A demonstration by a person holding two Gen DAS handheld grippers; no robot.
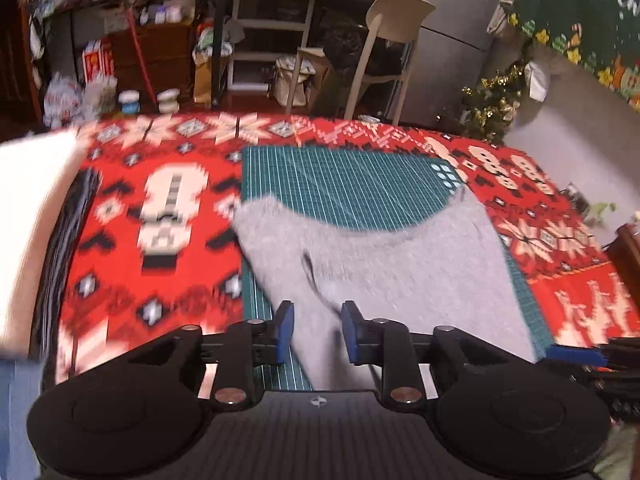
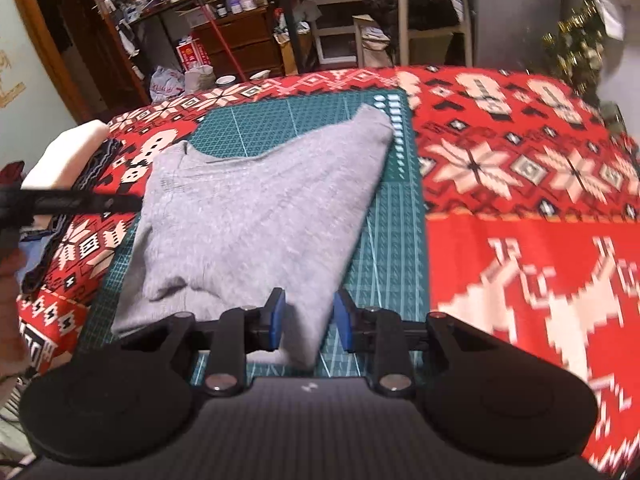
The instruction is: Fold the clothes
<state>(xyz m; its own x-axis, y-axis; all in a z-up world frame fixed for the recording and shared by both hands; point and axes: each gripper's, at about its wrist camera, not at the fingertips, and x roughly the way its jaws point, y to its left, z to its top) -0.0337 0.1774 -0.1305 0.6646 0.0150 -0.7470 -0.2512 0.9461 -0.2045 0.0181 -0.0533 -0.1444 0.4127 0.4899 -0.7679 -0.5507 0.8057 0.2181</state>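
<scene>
The grey top [image 1: 384, 256] lies folded on the green mat [image 1: 344, 184], in the middle of the red cloth [image 1: 152, 208] on the counter. Left of the mat sits a white pad [image 1: 28, 216]. The left gripper [image 1: 317, 330] has its fingers a little apart, above the near edge of the top — not pinching it. The right gripper [image 2: 308, 326], nearer the mat's right side, also has its fingers a little apart, and I think nothing is pinched. Next, pinch both near corners evenly and lift together. No boxes or baskets sit on the counter.

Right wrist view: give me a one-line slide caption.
Right gripper open over the near edge of a folded grey sweater on a green cutting mat.
</scene>
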